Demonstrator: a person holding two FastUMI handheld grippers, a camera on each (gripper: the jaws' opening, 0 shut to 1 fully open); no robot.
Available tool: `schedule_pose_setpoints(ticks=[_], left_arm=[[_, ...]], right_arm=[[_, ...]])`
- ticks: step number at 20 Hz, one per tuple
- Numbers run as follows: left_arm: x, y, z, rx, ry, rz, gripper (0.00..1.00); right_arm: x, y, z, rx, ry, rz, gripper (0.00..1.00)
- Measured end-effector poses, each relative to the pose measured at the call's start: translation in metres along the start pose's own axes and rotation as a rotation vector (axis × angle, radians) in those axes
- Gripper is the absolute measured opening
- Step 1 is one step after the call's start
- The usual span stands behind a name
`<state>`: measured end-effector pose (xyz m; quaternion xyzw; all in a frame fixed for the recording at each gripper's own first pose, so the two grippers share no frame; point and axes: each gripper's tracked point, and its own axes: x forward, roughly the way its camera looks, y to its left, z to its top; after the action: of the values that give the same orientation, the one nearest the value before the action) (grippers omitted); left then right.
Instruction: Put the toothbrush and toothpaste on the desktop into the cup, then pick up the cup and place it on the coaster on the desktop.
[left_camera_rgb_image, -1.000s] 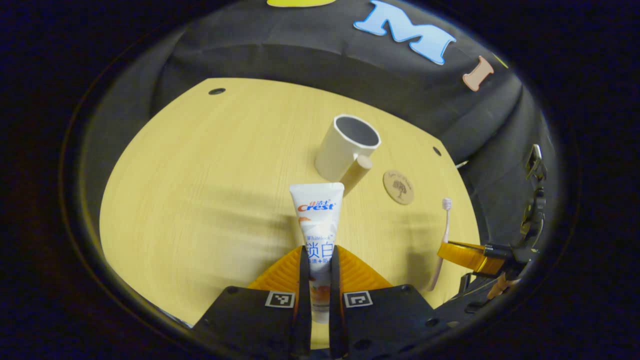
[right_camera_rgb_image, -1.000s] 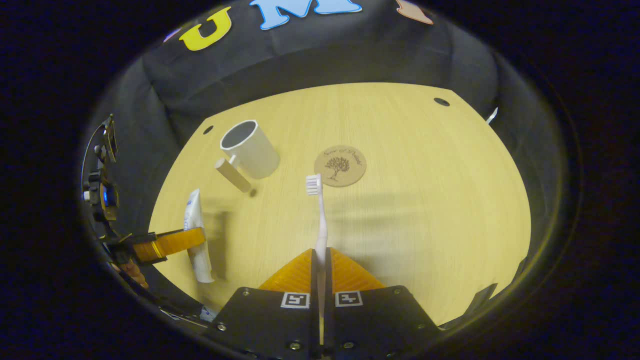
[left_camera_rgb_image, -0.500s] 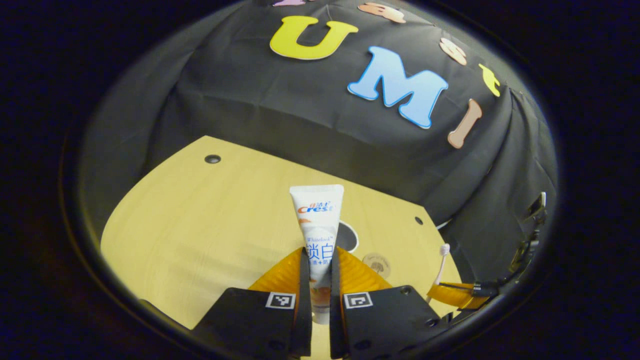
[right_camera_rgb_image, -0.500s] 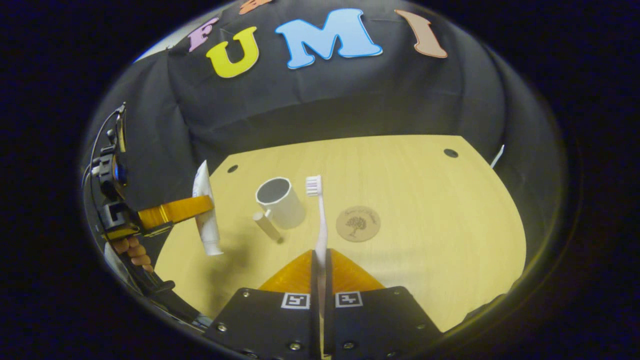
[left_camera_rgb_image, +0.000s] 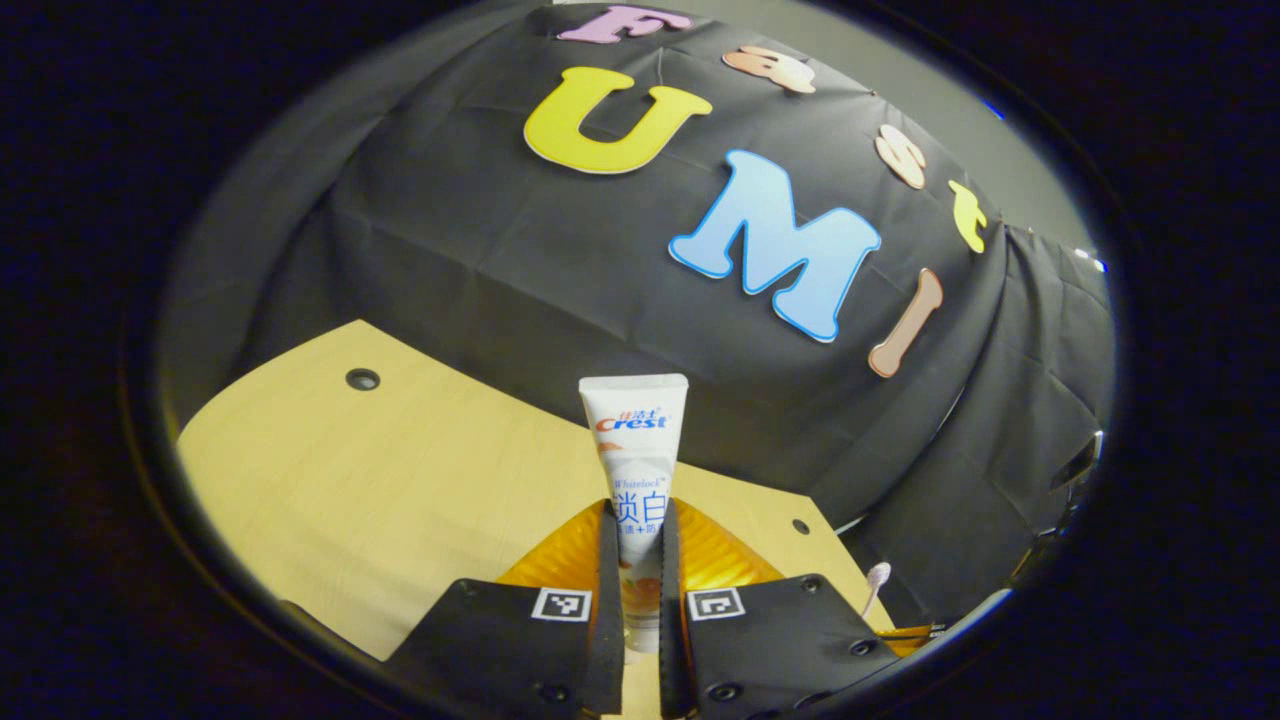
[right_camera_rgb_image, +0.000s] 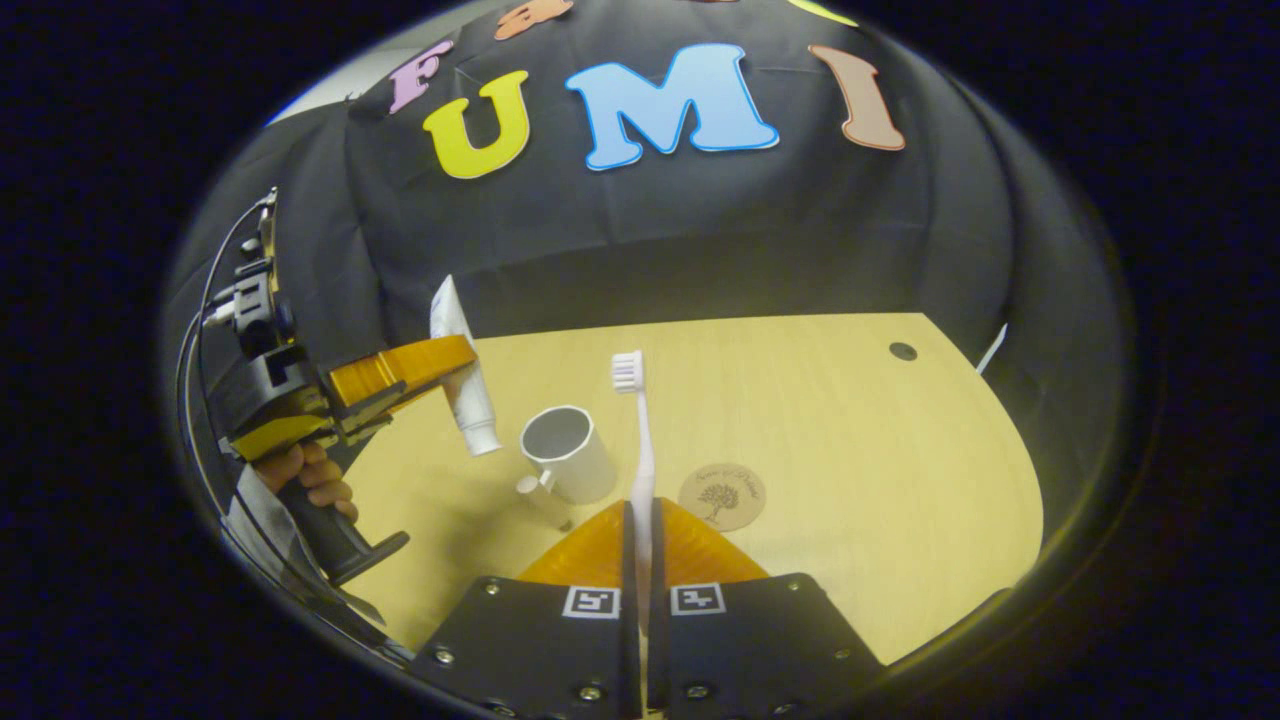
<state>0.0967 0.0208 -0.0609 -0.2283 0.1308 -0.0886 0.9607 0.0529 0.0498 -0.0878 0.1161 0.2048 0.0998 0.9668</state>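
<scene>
Right gripper view, contents by size. Desktop (right_camera_rgb_image: 850, 440): pale wood-grain laminate, flat, matte, with small dark round holes near its edges. Cup (right_camera_rgb_image: 567, 455): plain white cylinder, upright, open mouth up, with a stub handle on its near side; likely rigid and light, best taken by the wall or handle. Left gripper (right_camera_rgb_image: 440, 362): held aloft by a hand (right_camera_rgb_image: 305, 470) just left of the cup, fingers closed on the toothpaste (right_camera_rgb_image: 462, 380). Toothpaste: white flattened tube, cap end hanging down near the cup's rim, crimped end up; soft and yielding, so probably safest pinched mid-body as now. Coaster (right_camera_rgb_image: 722, 496): thin round disc with a tree motif, lying flat just right of the cup. Right gripper (right_camera_rgb_image: 640, 520): fingers shut narrowly on the toothbrush (right_camera_rgb_image: 640, 440). Toothbrush: slim pale handle, white bristle head uppermost; light, stiff, likely slippery, held low on its handle.

Left gripper view: toothpaste (left_camera_rgb_image: 638, 470) clamped between closed fingers.
</scene>
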Motion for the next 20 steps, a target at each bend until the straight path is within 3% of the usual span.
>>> schedule_pose_setpoints(ticks=[1,7,13,20], left_arm=[[0.010,-0.002,-0.003,0.017,0.003,-0.006,0.21],[0.052,-0.002,-0.023,0.096,0.040,-0.018,0.22],[0.060,0.006,-0.048,0.194,0.076,0.001,0.21],[0.046,0.021,-0.069,0.161,0.162,0.023,0.36]], right_arm=[[0.001,0.000,0.001,0.001,-0.004,-0.008,0.07],[0.002,0.001,0.015,0.002,-0.026,-0.034,0.04],[0.016,0.016,0.027,0.002,-0.027,0.002,0.04],[0.036,0.035,0.059,-0.037,-0.079,0.066,0.04]])
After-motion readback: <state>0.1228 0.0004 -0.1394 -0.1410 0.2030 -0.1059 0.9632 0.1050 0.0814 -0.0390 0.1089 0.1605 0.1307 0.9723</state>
